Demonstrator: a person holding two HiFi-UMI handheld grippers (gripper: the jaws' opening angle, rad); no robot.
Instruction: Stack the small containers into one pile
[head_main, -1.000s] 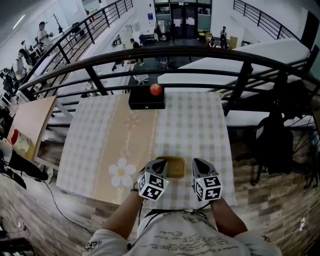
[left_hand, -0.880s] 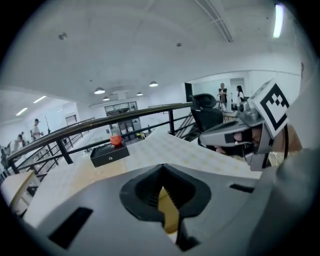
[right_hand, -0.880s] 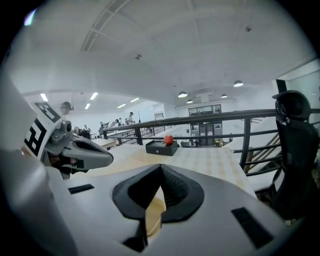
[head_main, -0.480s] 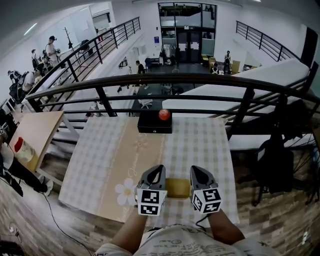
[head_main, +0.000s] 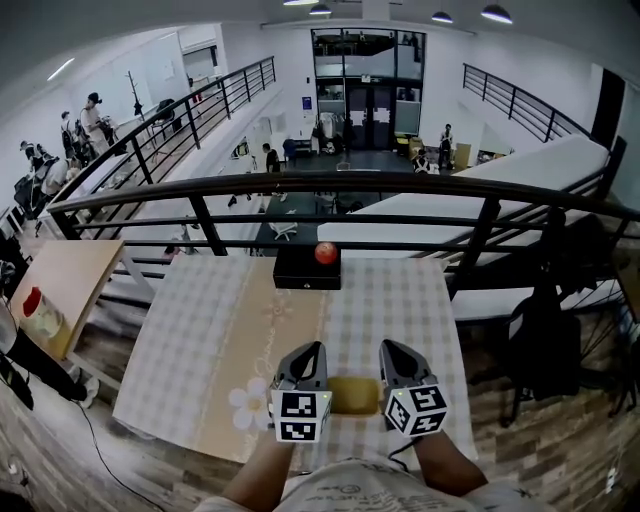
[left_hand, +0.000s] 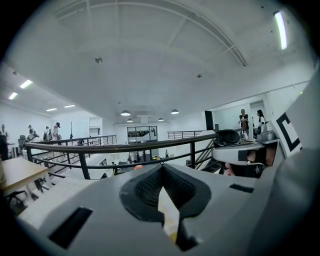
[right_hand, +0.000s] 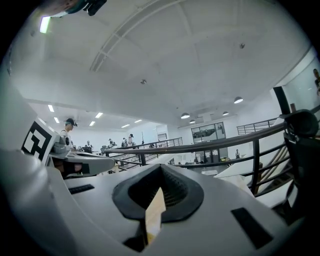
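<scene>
A yellow-brown small container rests on the checked tablecloth near the table's front edge. In the head view it shows between my two grippers, which hang above the cloth and point away from me, nearly level. My left gripper is just left of the container and my right gripper just right of it. Both have their jaws closed. In the left gripper view and the right gripper view only a thin pale sliver shows in the slit between the pads. I cannot tell what that sliver is.
A black box with a red ball on it stands at the table's far edge, against a black railing. A wooden table stands lower to the left. Beyond the railing is an open hall with people.
Both grippers have risen above the table and levelled out. The container has stayed where it was on the cloth. The head view has tilted up, showing more of the hall.
</scene>
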